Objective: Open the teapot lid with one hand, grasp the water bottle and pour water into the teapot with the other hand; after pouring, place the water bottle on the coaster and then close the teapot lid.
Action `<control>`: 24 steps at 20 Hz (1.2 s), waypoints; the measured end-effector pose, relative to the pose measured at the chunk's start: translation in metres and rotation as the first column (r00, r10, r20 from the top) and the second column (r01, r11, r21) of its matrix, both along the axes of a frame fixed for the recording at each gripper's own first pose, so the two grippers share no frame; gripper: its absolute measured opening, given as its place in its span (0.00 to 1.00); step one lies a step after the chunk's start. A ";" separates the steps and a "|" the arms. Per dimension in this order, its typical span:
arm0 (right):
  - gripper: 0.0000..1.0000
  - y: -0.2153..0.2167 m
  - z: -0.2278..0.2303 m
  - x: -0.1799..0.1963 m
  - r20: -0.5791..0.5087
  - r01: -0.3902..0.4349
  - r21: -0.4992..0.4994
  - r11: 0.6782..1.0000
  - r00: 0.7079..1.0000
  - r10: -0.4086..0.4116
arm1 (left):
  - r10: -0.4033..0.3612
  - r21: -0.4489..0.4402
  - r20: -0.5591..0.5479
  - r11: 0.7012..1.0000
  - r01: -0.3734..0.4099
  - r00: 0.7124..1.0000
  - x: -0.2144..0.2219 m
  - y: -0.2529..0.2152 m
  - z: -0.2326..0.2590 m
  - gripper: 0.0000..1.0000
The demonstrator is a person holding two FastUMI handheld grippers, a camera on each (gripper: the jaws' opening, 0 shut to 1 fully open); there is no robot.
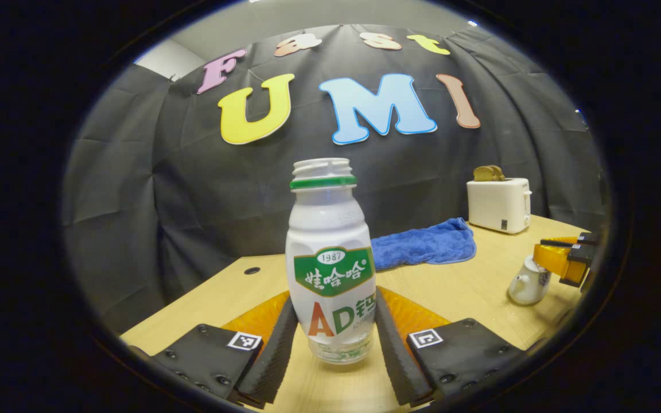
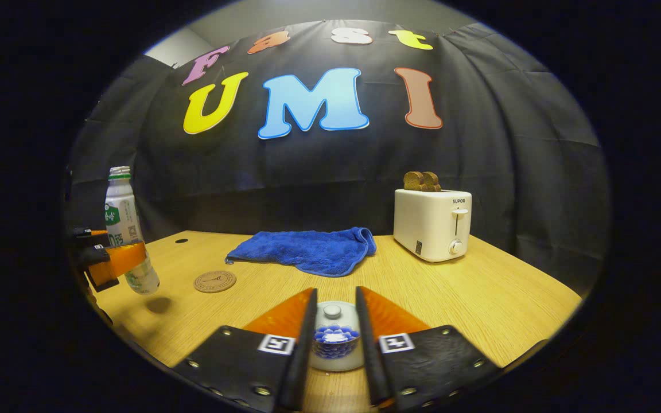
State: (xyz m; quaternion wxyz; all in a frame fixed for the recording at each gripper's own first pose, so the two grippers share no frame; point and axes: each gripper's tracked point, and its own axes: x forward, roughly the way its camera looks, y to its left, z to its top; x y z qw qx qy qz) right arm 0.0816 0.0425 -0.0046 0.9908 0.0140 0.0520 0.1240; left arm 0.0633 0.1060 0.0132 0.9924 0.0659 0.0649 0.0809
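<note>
White plastic water bottle [image 1: 331, 261], uncapped, green neck ring, upright at centre of the left gripper view, clamped between both fingers of the left gripper [image 1: 336, 338], which press its lower sides. In the right gripper view, at the left edge, the same bottle [image 2: 125, 226] appears lifted off the wooden table [image 2: 479, 292], its shadow on the boards beneath it.

White teapot [image 2: 335, 338], lid [image 2: 332, 314] with round knob in place, blue pattern on the body; bottom centre of the right gripper view, sitting between the fingers of the right gripper [image 2: 335, 327]. Fingers stand apart on either side of the pot; whether they touch it cannot be told. In the left gripper view the pot [image 1: 528, 282] sits at lower right, spout toward frame left.

Round brown coaster [image 2: 214, 281], flat on the table, left of centre in the right gripper view, just right of the bottle.

Blue towel [image 2: 307, 249], crumpled, mid-table toward the rear.

White toaster [image 2: 432, 225], two brown slices in its slots, right rear of the table.
</note>
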 end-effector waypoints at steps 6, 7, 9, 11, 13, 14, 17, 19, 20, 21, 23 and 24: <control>0.88 0.001 0.015 -0.004 0.052 -0.004 0.010 1.000 0.999 0.003 | -0.063 -0.047 -0.011 0.997 0.062 0.998 0.025 -0.012 -0.008 0.78; 0.88 0.001 0.016 -0.006 0.062 -0.002 0.002 1.000 0.998 0.002 | -0.080 -0.062 -0.008 0.995 0.079 0.997 0.031 -0.015 -0.005 0.78; 0.88 0.000 0.019 -0.007 0.079 0.010 -0.027 1.000 0.997 -0.008 | -0.103 -0.081 0.003 0.991 0.103 0.995 0.044 -0.018 0.000 0.84; 0.88 0.000 0.020 -0.009 0.095 0.013 -0.046 0.999 0.995 -0.008 | -0.125 -0.090 0.007 0.988 0.125 0.992 0.058 -0.020 0.009 0.84; 0.88 0.001 0.021 -0.010 0.102 0.009 -0.051 0.999 0.995 -0.004 | -0.145 -0.110 0.008 0.983 0.145 0.989 0.075 -0.020 0.015 0.84; 0.88 0.000 0.021 -0.010 0.103 0.008 -0.050 0.999 0.995 -0.003 | -0.155 -0.122 0.005 0.980 0.154 0.988 0.085 -0.020 0.016 0.84; 0.88 -0.002 0.023 -0.010 0.102 0.009 -0.033 0.999 0.995 -0.005 | -0.160 -0.163 -0.007 0.974 0.157 0.987 0.111 -0.016 0.014 0.84; 0.88 -0.005 0.021 -0.009 0.091 0.010 -0.016 1.000 0.996 -0.008 | -0.163 -0.197 -0.023 0.968 0.156 0.986 0.125 -0.015 0.007 0.84; 0.88 -0.006 0.021 -0.009 0.084 0.010 -0.005 1.000 0.996 -0.010 | -0.160 -0.205 -0.033 0.967 0.150 0.987 0.133 -0.013 0.001 0.84; 0.88 -0.007 0.021 -0.009 0.079 0.012 0.006 1.000 0.997 -0.012 | -0.154 -0.206 -0.043 0.968 0.142 0.987 0.139 -0.011 -0.004 0.84; 0.88 -0.012 0.022 -0.008 0.074 0.022 0.026 0.999 0.997 -0.023 | -0.147 -0.206 -0.063 0.970 0.131 0.987 0.148 -0.008 -0.016 0.78; 0.88 -0.013 0.022 -0.008 0.072 0.026 0.035 0.999 0.997 -0.029 | -0.149 -0.211 -0.072 0.969 0.131 0.986 0.151 -0.009 -0.023 0.78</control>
